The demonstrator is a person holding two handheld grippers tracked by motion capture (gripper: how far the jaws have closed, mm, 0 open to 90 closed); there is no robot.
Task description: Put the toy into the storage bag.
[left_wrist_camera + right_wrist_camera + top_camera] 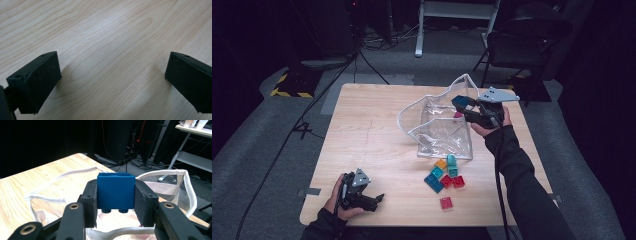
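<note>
My right gripper was pinching a blue brick, one pad on each side wall, studs pointing back toward the camera and the hollow underside facing away. In the high view the right gripper sat over the far right rim of the clear bag, so the bag's mouth lay just below and slightly left of the brick. That was the relation that mattered: brick above the opening, white trim looping around ahead of and under the jaws. My judgement was that the drop called for little more than letting go, maybe a small nudge inward so the brick cleared the rim. Something pink sat just beside the gripper at the bag's edge; couldn't tell what it was.

The brick looked about as wide as tall, so no clear long axis; the grip was square across it.

My left gripper rested near the front left corner of the table, jaws spread wide with bare wood between them, holding nothing. It was well apart from the bag; the right hand was clearly the nearer one.

Loose bricks lay in a cluster just in front of the bag, teal, orange, red and blue, with one red brick a bit apart toward the front edge.

Surface was pale wood grain. The room was dark, with grey carpet, cables, a chair and white desk legs beyond the table.
</note>
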